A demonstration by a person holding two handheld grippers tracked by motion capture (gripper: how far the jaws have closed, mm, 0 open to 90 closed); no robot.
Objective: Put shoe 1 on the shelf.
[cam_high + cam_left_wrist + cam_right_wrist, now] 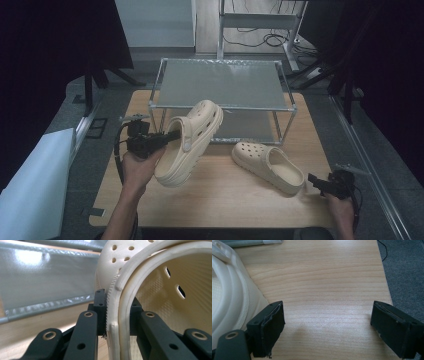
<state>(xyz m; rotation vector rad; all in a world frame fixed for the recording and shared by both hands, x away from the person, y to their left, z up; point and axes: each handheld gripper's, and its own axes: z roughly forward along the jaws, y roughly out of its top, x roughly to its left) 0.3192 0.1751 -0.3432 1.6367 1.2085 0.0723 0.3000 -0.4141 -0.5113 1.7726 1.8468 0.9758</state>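
Gripping the rim of a cream clog (189,142), the left tool (170,137) has its jaws clamped on the shoe's opening edge: in the left gripper view one pad (101,312) sits outside the wall and the other inside, with the heel strap's ridged edge pressed between them. Clog held clear of the worktop (225,195), sole turned away from the tool, toe up toward the metal-framed shelf rack (222,82). Second cream clog (267,166) lies flat on the worktop, toe toward the rack, heel toward the right tool (316,181). Right tool: jaws spread wide, nothing between them, bare wood below; the second clog's heel lies just beside its left pad (272,327).
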